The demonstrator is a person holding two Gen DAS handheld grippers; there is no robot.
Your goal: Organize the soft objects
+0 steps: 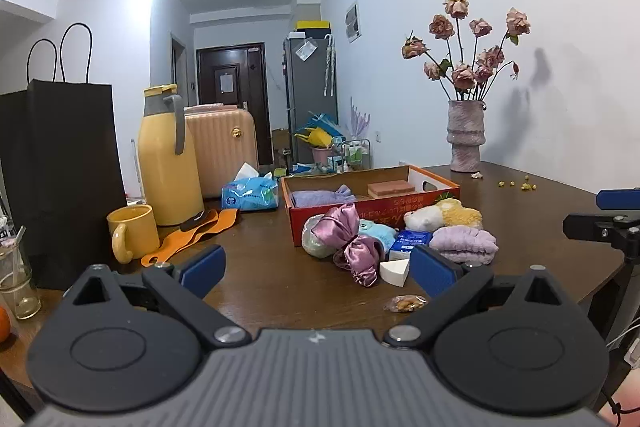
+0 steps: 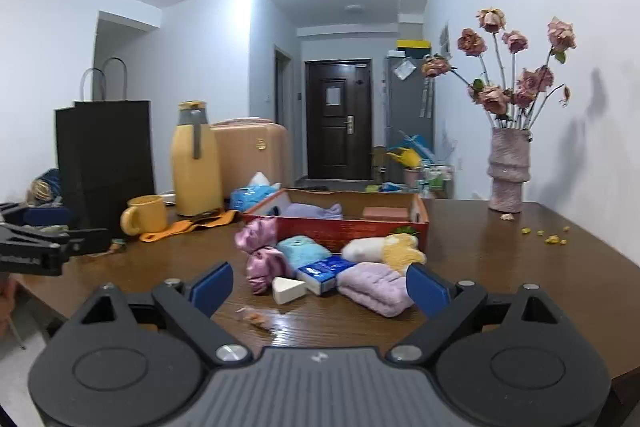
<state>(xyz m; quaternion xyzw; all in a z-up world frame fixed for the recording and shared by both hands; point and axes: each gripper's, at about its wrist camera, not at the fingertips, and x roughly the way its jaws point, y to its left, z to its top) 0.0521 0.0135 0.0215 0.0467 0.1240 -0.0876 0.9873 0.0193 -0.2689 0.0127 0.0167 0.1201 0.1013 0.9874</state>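
A pile of soft things lies on the brown table in front of an orange cardboard box (image 1: 440, 183) (image 2: 420, 217): a pink satin scrunchie (image 1: 352, 247) (image 2: 262, 259), a light blue plush (image 1: 378, 231) (image 2: 300, 251), a white and yellow plush (image 1: 444, 213) (image 2: 384, 249), a folded lilac towel (image 1: 466, 245) (image 2: 374, 287), a white wedge sponge (image 1: 394, 271) (image 2: 288, 289) and a blue tissue pack (image 1: 410, 241) (image 2: 326, 271). The box holds a purple cloth (image 1: 320, 197) (image 2: 316, 211) and a brown block (image 1: 390, 189). My left gripper (image 1: 318, 271) and right gripper (image 2: 318, 287) both stand open and empty, short of the pile.
At the left stand a black paper bag (image 1: 60, 163), a yellow thermos (image 1: 168, 163), a yellow mug (image 1: 132, 237), an orange strap (image 1: 192, 235) and a blue tissue packet (image 1: 250, 193). A vase of dried roses (image 1: 466, 135) (image 2: 508, 171) stands back right. A snack wrapper (image 1: 404, 303) lies near.
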